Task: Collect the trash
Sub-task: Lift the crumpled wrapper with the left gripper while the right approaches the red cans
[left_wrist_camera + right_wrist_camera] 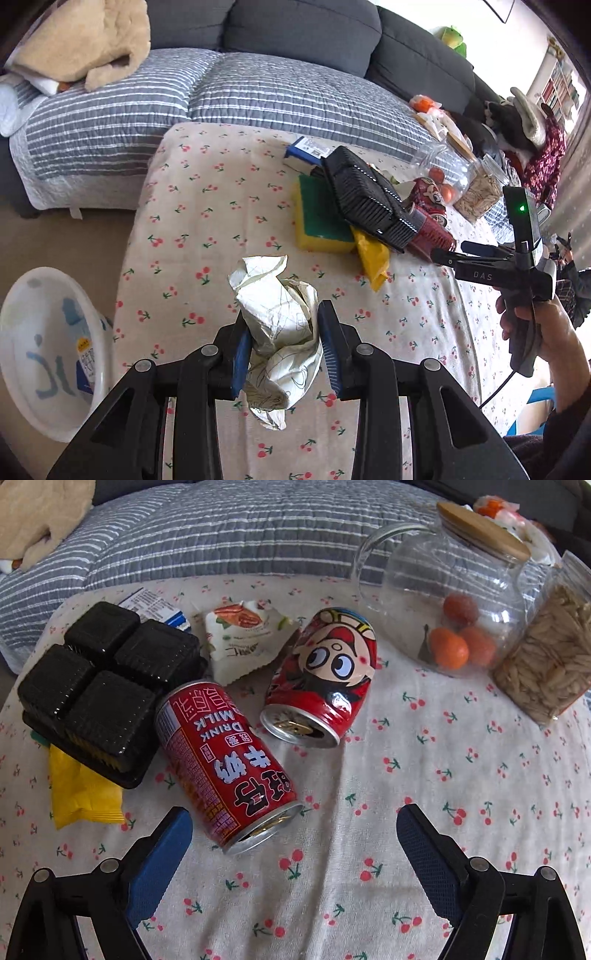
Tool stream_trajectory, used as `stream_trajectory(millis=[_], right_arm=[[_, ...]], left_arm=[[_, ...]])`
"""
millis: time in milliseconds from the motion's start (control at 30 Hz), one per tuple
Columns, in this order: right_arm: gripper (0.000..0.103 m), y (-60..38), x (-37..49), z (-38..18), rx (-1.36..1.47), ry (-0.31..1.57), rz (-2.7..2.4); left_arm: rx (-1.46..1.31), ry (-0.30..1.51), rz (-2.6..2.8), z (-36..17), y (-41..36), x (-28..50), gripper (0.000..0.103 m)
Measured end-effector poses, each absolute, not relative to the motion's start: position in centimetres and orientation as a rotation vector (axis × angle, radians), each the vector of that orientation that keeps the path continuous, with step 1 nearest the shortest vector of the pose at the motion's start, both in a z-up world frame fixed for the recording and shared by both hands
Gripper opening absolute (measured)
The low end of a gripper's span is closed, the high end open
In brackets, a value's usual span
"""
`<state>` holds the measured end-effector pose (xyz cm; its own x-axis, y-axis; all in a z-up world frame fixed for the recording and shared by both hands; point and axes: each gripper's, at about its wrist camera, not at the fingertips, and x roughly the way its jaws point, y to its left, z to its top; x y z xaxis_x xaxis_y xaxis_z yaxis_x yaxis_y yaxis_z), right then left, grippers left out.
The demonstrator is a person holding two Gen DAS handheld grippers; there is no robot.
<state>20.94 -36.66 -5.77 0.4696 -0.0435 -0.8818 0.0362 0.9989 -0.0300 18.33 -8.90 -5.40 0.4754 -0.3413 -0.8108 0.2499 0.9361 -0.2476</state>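
My left gripper (282, 339) is shut on a crumpled ball of white paper (277, 325) and holds it above the cherry-print tablecloth (207, 236). My right gripper (293, 830) is open and empty, just short of a red milk-drink can (225, 764) lying on its side; it also shows in the left wrist view (454, 254). A second red can (321, 675) with a cartoon face lies behind it. A black plastic tray (107, 690), a yellow wrapper (81, 794) and a torn snack packet (243, 642) lie to the left.
A white basin (48, 350) sits on the floor left of the table. A yellow-green sponge (317, 214) lies under the tray. A glass jug with small orange fruit (443, 590) and a jar of seeds (550, 664) stand at the right. A sofa with a striped quilt (258, 96) is behind.
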Motion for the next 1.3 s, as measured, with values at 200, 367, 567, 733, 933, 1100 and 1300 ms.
stream_trajectory(millis=[200,367,567,733,933,1100,1300], right_arm=[[0.074,-35.6,22.2,-7.7,-0.032,1.103,-0.023],[0.019,-34.1,21.6,-7.5,-0.041,1.106,0.031],[0.018,-33.4,19.3,-6.7,-0.032,1.141,0.076],[0.06,-35.7,17.6,-4.3,0.053,1.087,0.024],[0.06,-35.7,19.8,-2.8,-0.026,1.06,0.029],[0.06,-32.9,22.6,-4.8,-0.249,1.091,0.077],[0.062,-31.6,24.7,-7.4,-0.391,1.118,0.098]], left_arm=[[-0.093,1.033,-0.331,-6.0,-6.9,17.9,0.036],[-0.113,1.034,-0.326,-5.6,-5.6,17.5,0.036],[-0.157,1.044,-0.323,-5.2,-4.5,16.9,0.037],[-0.193,1.046,-0.325,-4.9,-3.7,16.7,0.037],[-0.203,1.058,-0.312,-5.2,-3.0,17.4,0.037],[-0.209,1.08,-0.319,-5.8,-3.2,18.0,0.037],[-0.194,1.093,-0.332,-6.2,-3.9,18.4,0.037]])
